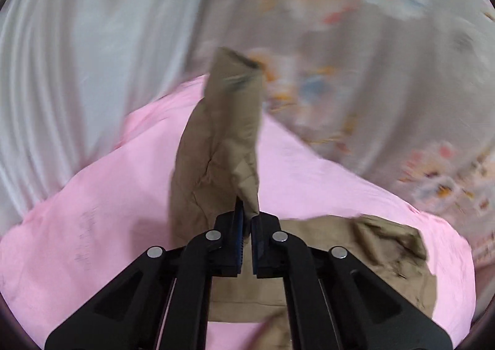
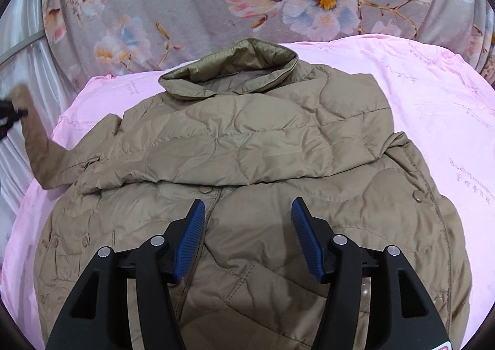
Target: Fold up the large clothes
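A tan quilted jacket (image 2: 247, 146) lies on a pink sheet (image 2: 433, 108), collar at the far side, one sleeve folded across the chest. My right gripper (image 2: 248, 217) is open and empty, hovering over the jacket's lower front. My left gripper (image 1: 246, 226) is shut on the jacket's other sleeve (image 1: 216, 149), which stands lifted above the pink sheet (image 1: 92, 211). That lifted sleeve (image 2: 34, 146) and the left gripper (image 2: 9, 115) show at the far left of the right wrist view.
A grey floral blanket (image 2: 216, 3) lies beyond the pink sheet. White curtain-like fabric (image 1: 77, 71) hangs at the left. The left wrist view is motion-blurred.
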A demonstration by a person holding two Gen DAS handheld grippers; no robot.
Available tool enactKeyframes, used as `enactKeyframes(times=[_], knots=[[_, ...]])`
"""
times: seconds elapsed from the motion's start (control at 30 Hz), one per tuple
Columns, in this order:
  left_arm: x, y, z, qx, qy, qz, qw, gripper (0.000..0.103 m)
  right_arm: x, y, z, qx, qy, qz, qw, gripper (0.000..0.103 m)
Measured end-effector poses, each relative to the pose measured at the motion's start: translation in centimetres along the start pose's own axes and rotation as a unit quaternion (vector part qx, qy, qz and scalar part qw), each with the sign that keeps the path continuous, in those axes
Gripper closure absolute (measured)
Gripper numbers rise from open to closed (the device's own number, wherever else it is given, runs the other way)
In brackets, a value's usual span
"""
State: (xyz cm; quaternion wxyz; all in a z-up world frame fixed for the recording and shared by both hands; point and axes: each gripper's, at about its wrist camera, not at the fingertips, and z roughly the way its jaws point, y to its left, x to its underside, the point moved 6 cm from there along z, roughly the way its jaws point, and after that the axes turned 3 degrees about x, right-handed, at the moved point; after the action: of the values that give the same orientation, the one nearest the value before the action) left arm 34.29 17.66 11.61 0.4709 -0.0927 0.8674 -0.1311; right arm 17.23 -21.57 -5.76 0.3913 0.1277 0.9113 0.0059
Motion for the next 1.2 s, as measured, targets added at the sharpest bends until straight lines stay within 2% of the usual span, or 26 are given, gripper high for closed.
enactKeyframes(times=[0.03,0.17,0.3,0.37,0.4,0.47,0.5,0.53,0.63,0.7,0.77,0.9,0.97,1.1,1.17,1.2], knots=[[0.2,-3.7,-0.7,0.023,-0.003,0.027,0.9994,0.101,-0.1,-0.2,-0.3,0.001,-0.002,0.002,1.000,0.046],[3.0,-14.3,-1.6,0.089,0.013,0.097,0.9912,0.100,-0.6,-1.4,-1.5,0.003,-0.010,0.005,1.000,0.046],[8.5,-22.1,-1.2,0.139,0.056,0.138,0.9790,0.098,-1.1,-3.3,-2.8,0.010,-0.019,0.008,1.000,0.046],[11.5,-24.8,0.0,0.159,0.090,0.140,0.9732,0.097,-1.3,-4.3,-3.2,0.014,-0.021,0.010,1.000,0.046],[12.9,-25.8,0.7,0.169,0.107,0.140,0.9697,0.089,-1.3,-4.8,-3.3,0.016,-0.021,0.011,1.000,0.046],[15.7,-27.2,1.9,0.188,0.142,0.135,0.9624,0.061,-1.5,-6.1,-3.5,0.020,-0.021,0.015,0.999,0.045],[16.6,-27.5,2.3,0.195,0.151,0.128,0.9605,0.036,-1.5,-6.4,-3.5,0.021,-0.021,0.017,0.999,0.045],[17.4,-27.4,2.7,0.201,0.153,0.113,0.9609,0.031,-1.7,-7.0,-3.6,0.022,-0.020,0.020,0.999,0.045],[17.7,-26.0,2.4,0.212,0.155,0.099,0.9598,0.029,-2.0,-8.1,-3.6,0.017,-0.020,0.028,0.999,0.042],[17.2,-24.0,2.0,0.205,0.147,0.085,0.9639,0.027,-2.5,-8.4,-3.5,0.013,-0.018,0.030,0.999,0.042],[15.8,-21.3,2.5,0.173,0.134,0.078,0.9726,0.027,-3.4,-8.5,-3.1,0.008,-0.018,0.029,0.999,0.041],[13.7,-15.7,4.2,0.115,0.129,0.048,0.9839,0.027,-5.5,-8.1,-1.3,0.002,-0.010,0.024,1.000,0.040],[13.1,-12.9,5.4,0.074,0.126,0.045,0.9882,0.027,-6.6,-7.8,-0.2,-0.001,-0.003,0.026,1.000,0.039],[13.3,-9.4,7.9,0.001,0.125,0.074,0.9895,0.027,-7.8,-7.1,3.3,-0.019,0.036,0.043,0.998,0.038],[14.2,-8.1,9.3,-0.022,0.141,0.082,0.9863,0.031,-7.8,-6.7,5.3,-0.021,0.061,0.053,0.996,0.038],[14.9,-7.4,10.0,-0.026,0.153,0.083,0.9844,0.037,-7.6,-6.5,6.2,-0.023,0.071,0.054,0.996,0.041]])
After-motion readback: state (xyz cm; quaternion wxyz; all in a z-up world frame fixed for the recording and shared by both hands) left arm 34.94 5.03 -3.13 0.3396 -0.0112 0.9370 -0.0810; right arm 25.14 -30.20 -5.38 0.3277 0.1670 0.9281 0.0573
